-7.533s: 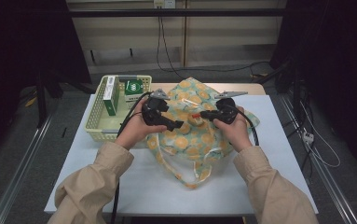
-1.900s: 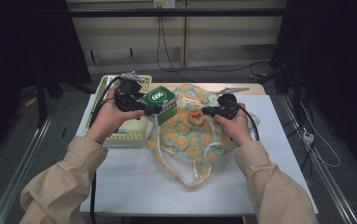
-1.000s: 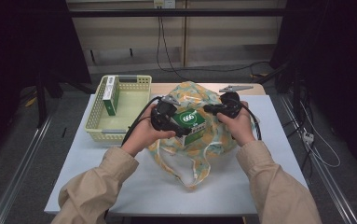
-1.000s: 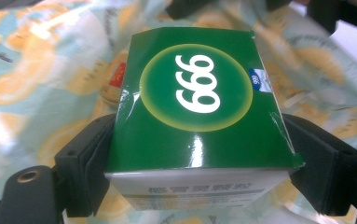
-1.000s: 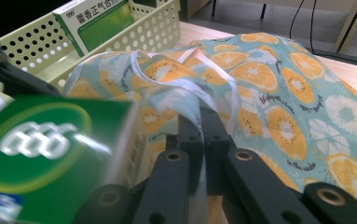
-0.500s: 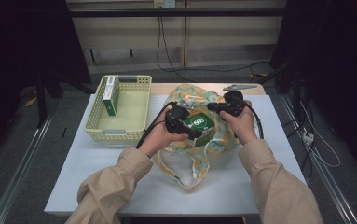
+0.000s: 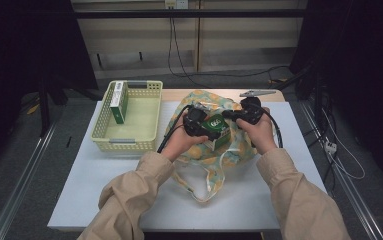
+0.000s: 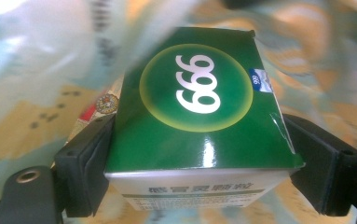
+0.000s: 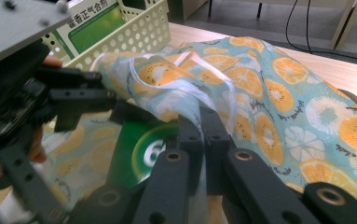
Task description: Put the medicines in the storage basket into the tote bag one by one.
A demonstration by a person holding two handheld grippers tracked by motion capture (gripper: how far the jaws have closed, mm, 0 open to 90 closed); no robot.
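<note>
A green box [image 7: 215, 125] marked with white digits sits between the pads of my left gripper [image 7: 213, 131], which is shut on its two sides. In the left gripper view the green box [image 8: 199, 107] is tilted over the fruit-print cloth bag [image 8: 36, 116], with the gripper [image 8: 204, 175] clamped on its near end. My right gripper [image 9: 202, 126] is shut on a fold of the bag's rim [image 9: 190, 100] and holds it up. The green box [image 9: 134, 149] lies low in the bag's mouth just beyond those jaws. The bag [image 7: 239, 145] rests mid-table.
A pale yellow basket [image 7: 129, 145] stands left of the bag, with a second green-and-white box [image 7: 117, 101] upright against its left wall. A grey metal item [image 7: 256, 93] lies at the table's far edge. The bag's handles [image 7: 204, 185] trail toward the front edge.
My left gripper has carried the green box from over the basket rightward and down to the bag's mouth. The right gripper has stayed on the bag's rim.
</note>
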